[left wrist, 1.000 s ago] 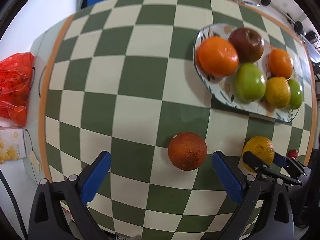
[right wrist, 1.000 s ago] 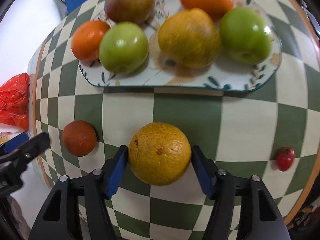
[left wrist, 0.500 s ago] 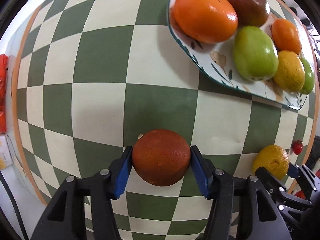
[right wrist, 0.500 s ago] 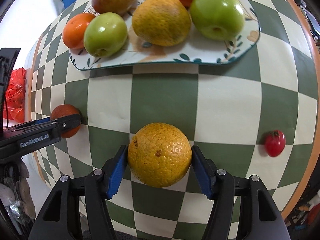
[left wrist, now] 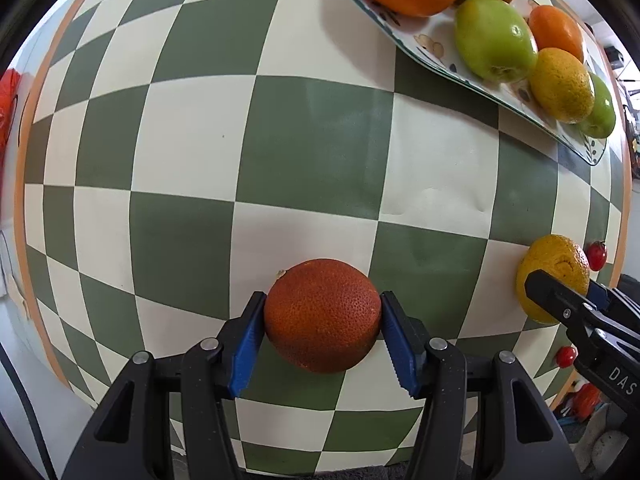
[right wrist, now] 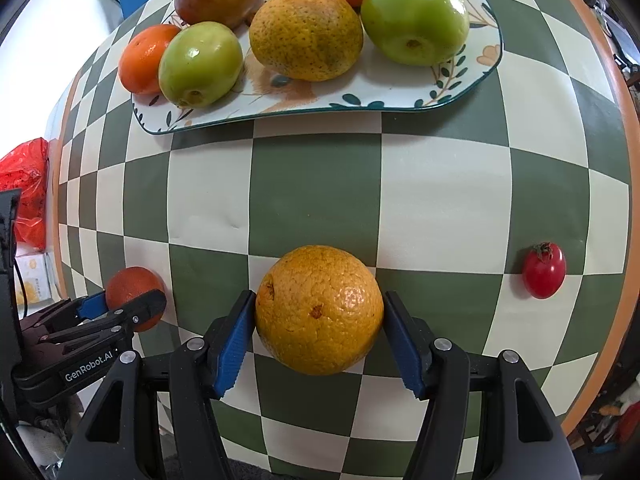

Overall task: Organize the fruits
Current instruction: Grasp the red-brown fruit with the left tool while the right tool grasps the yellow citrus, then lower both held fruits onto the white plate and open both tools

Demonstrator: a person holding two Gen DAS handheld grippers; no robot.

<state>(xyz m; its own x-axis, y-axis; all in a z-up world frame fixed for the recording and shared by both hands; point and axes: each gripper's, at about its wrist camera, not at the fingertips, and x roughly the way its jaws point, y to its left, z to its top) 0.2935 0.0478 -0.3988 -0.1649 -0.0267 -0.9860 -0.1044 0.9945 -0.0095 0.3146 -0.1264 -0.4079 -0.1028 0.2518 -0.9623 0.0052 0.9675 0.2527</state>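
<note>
Fruits being gathered onto plate [right wrist: 486, 54]: left gripper [left wrist: 322, 330] pinching dark orange [left wrist: 322, 316], right gripper [right wrist: 319, 328] pinching yellow orange [right wrist: 319, 310], both near table's front edge. Step looking like grasp-and-lift. Next: carrying both forward, setting into plate gaps; cherry tomato [right wrist: 544, 270] lying loose.

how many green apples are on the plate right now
2. On the plate, one green apple sits at the right end; the other green apple sits toward the left, beside a small orange. None seems hidden, though the plate's far edge is cut off.
</note>
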